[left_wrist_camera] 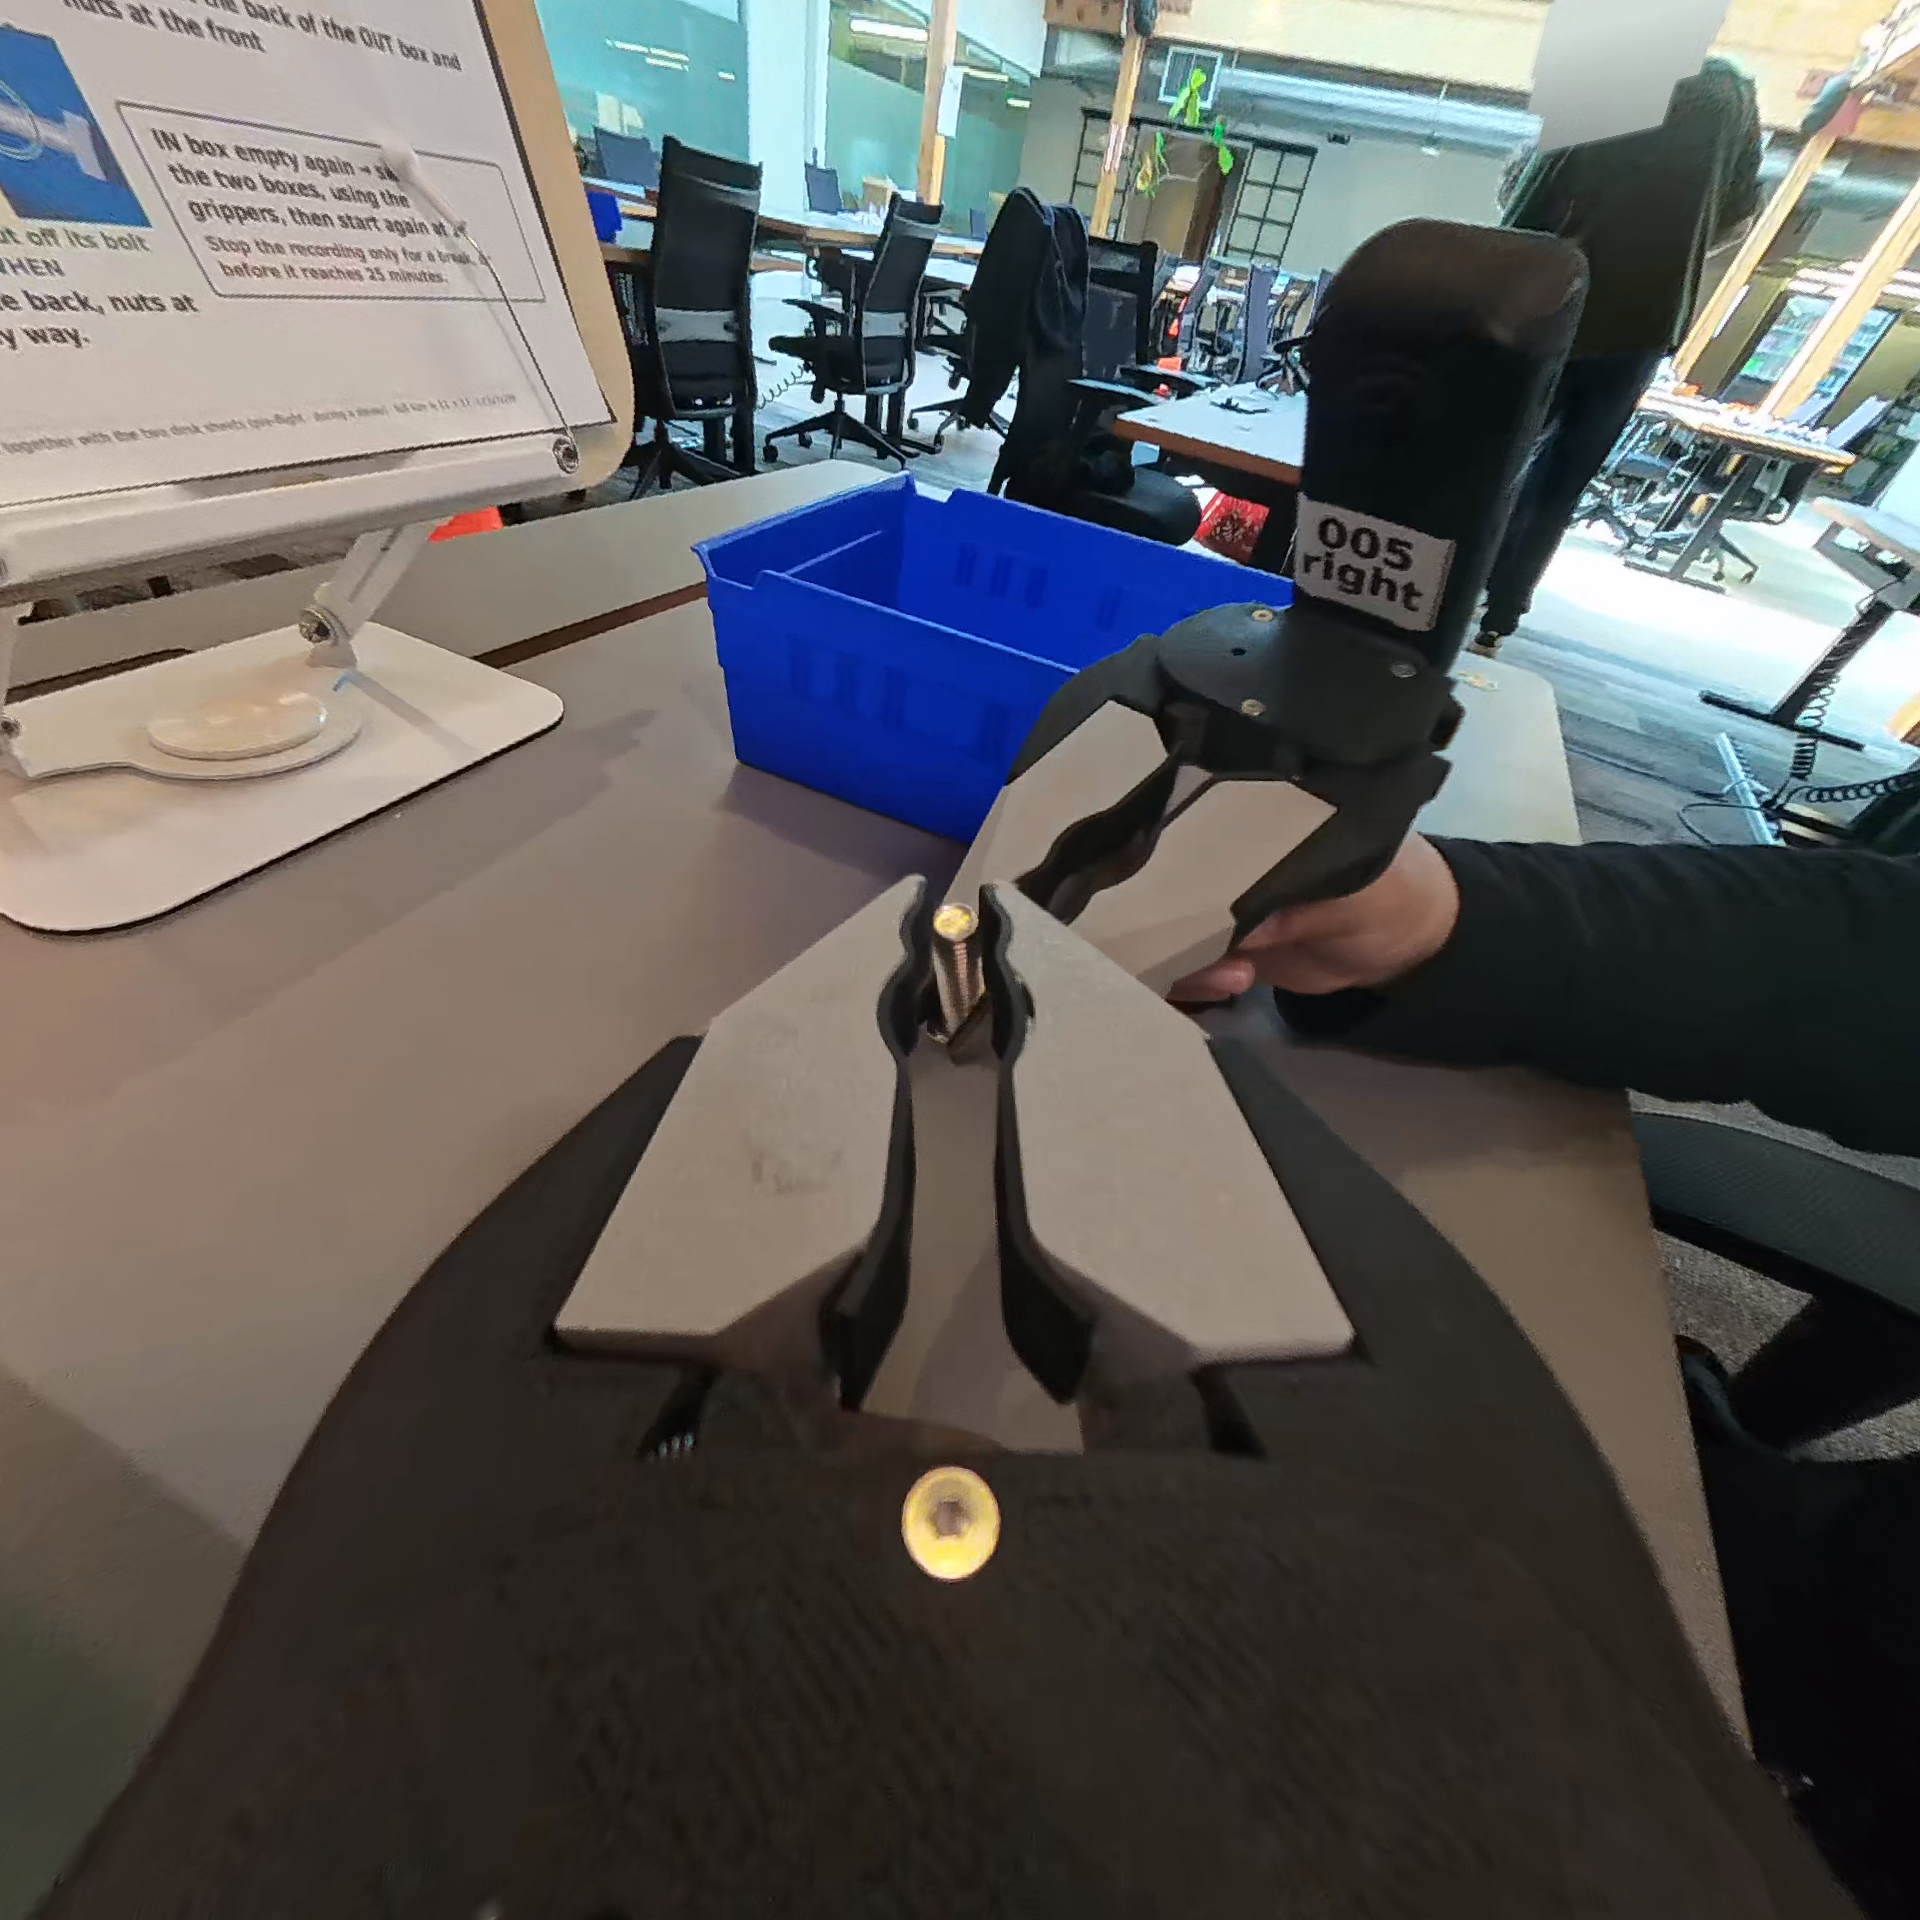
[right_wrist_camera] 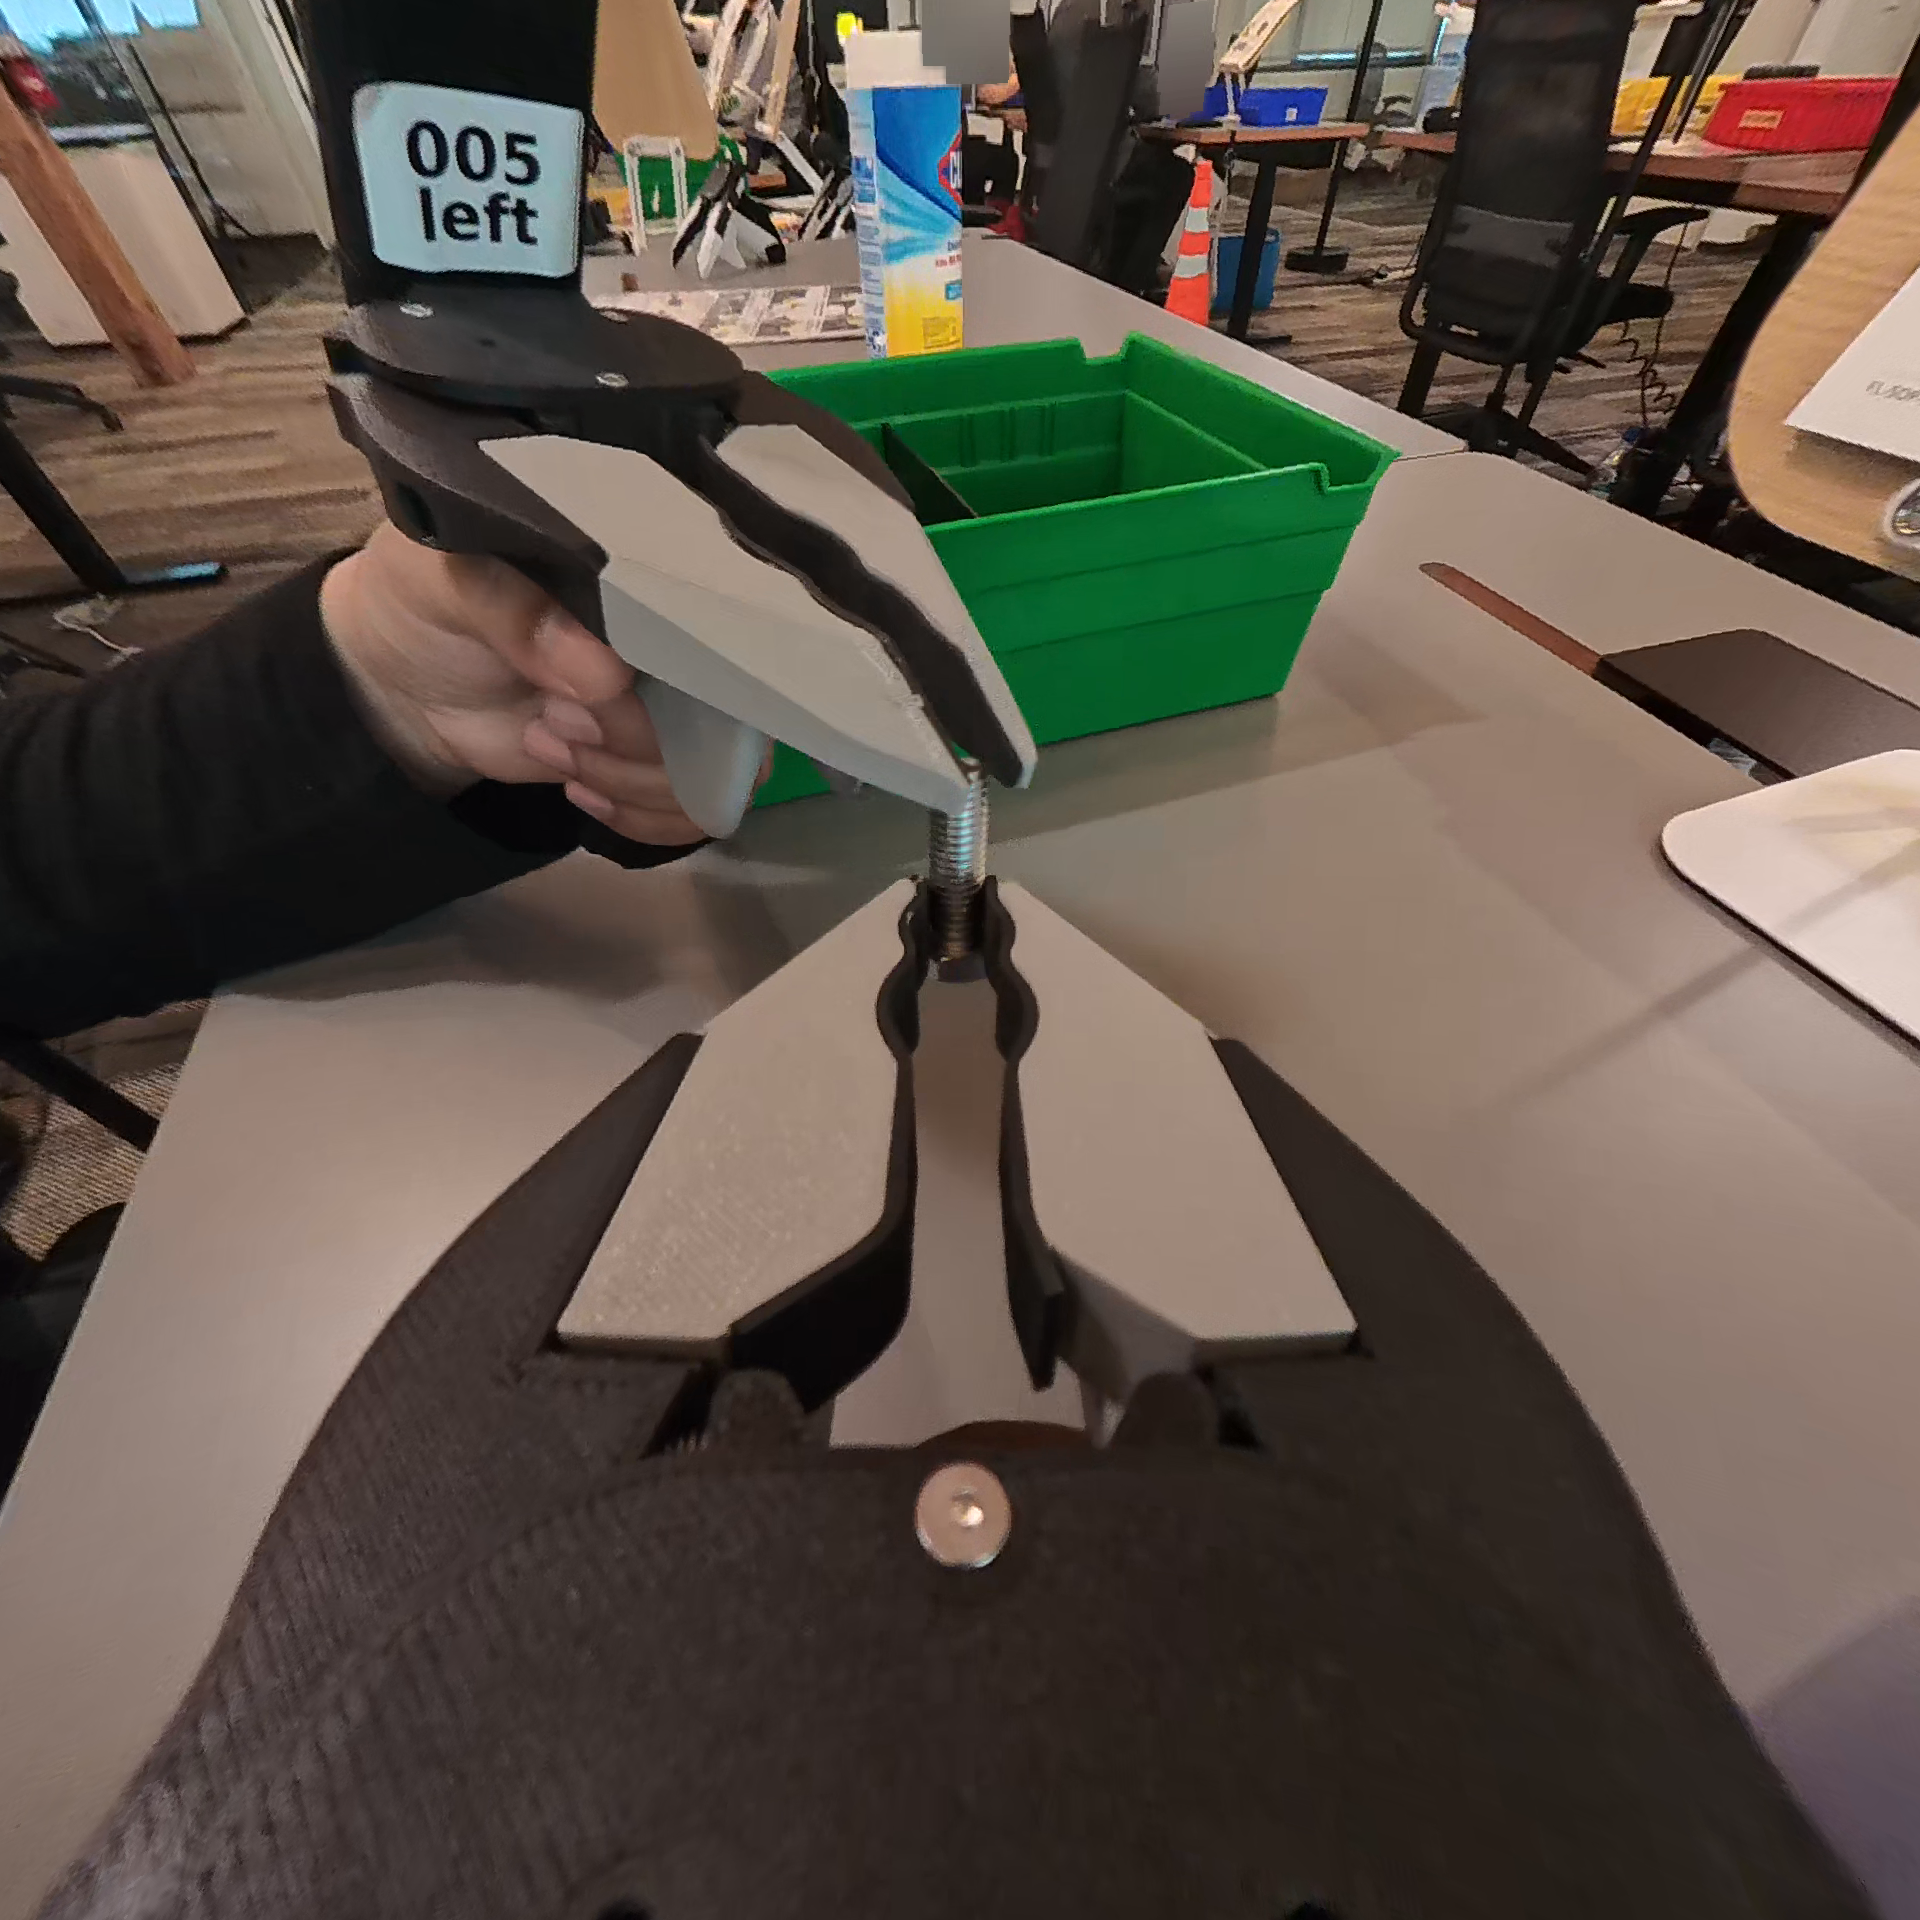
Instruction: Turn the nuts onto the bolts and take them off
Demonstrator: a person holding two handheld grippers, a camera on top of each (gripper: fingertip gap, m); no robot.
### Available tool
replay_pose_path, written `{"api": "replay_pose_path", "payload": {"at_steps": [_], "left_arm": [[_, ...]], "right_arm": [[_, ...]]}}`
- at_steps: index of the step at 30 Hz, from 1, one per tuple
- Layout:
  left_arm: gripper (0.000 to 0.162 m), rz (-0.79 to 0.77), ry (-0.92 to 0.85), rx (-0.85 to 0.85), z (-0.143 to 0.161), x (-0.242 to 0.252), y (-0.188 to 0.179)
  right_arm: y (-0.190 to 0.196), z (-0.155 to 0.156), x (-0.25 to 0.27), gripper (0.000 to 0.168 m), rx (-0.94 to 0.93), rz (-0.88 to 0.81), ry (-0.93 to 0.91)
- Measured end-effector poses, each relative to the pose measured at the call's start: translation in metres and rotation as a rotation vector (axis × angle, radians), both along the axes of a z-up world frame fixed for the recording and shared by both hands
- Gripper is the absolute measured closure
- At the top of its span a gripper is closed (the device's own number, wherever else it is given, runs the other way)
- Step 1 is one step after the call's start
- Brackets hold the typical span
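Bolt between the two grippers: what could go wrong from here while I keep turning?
1. The left gripper pinches the bolt only at its very tip, so the bolt may slip or tilt out.
2. The right gripper holds the bolt's lower end near the nut; both are held over the table, away from the green bin, so a dropped part might roll off.

1 bolt (right_wrist_camera: 962, 844), 2 grippers (both clamped on it), 2 bins: 1 blue (left_wrist_camera: 914, 665), 1 green (right_wrist_camera: 1143, 561); 1 spray can (right_wrist_camera: 906, 218).

Blue bin (left_wrist_camera: 894, 665) — green bin (right_wrist_camera: 1143, 582)
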State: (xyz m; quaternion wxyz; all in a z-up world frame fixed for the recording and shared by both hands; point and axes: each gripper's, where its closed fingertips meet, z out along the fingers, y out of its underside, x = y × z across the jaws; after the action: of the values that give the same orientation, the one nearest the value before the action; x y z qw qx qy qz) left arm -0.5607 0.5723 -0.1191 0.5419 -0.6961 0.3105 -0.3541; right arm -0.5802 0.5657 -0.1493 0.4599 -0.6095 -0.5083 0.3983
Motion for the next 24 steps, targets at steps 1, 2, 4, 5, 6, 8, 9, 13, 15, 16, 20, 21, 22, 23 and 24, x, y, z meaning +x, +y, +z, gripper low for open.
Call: {"api": "replay_pose_path", "payload": {"at_steps": [1, 2, 4, 5, 6, 8, 9, 13, 15, 16, 20, 21, 22, 23, 24], "left_arm": [[0.157, 0.001, 0.008, -0.01, -0.002, 0.0, 0.001], [0.157, 0.002, 0.017, -0.023, -0.005, 0.0, 0.001], [0.157, 0.008, 0.038, -0.037, -0.01, 0.001, 0.003], [0.157, 0.015, 0.053, -0.035, -0.013, 0.001, 0.005], [0.157, 0.023, 0.07, -0.034, -0.016, 0.002, 0.006], [0.157, 0.023, 0.092, -0.035, -0.019, 0.003, 0.006], [0.157, 0.02, 0.093, -0.037, -0.019, 0.003, 0.005], [0.157, 0.018, 0.115, -0.05, -0.024, 0.004, 0.005], [0.157, 0.032, 0.129, -0.052, -0.028, 0.005, 0.008], [0.157, 0.038, 0.131, -0.053, -0.029, 0.005, 0.009], [0.145, 0.03, 0.138, -0.09, -0.035, 0.007, 0.009], [0.139, 0.031, 0.144, -0.098, -0.036, 0.007, 0.008], [0.135, 0.034, 0.15, -0.098, -0.035, 0.007, 0.008], [0.132, 0.035, 0.155, -0.086, -0.032, 0.007, 0.006], [0.13, 0.041, 0.149, -0.061, -0.027, 0.007, 0.005]], "right_arm": [[0.001, -0.002, 0.0, 0.162, 0.004, -0.003, -0.008], [0.001, -0.004, 0.0, 0.162, 0.0, -0.001, -0.014], [0.002, -0.01, -0.001, 0.162, -0.021, 0.008, -0.022], [0.003, -0.013, -0.001, 0.162, -0.032, 0.01, -0.027], [0.004, -0.015, -0.001, 0.162, -0.037, 0.01, -0.034], [0.005, -0.019, -0.001, 0.162, -0.04, 0.014, -0.046], [0.004, -0.02, -0.001, 0.162, -0.042, 0.015, -0.048], [0.004, -0.024, -0.003, 0.162, -0.043, 0.013, -0.069], [0.006, -0.028, -0.002, 0.162, -0.059, 0.01, -0.08], [0.007, -0.03, -0.002, 0.162, -0.066, 0.009, -0.083], [0.007, -0.036, -0.002, 0.162, -0.083, 0.015, -0.099], [0.007, -0.038, -0.003, 0.162, -0.084, 0.02, -0.104], [0.006, -0.041, -0.004, 0.162, -0.083, 0.025, -0.11], [0.006, -0.045, -0.005, 0.162, -0.078, 0.029, -0.119], [0.006, -0.047, -0.005, 0.162, -0.073, 0.031, -0.125]]}}
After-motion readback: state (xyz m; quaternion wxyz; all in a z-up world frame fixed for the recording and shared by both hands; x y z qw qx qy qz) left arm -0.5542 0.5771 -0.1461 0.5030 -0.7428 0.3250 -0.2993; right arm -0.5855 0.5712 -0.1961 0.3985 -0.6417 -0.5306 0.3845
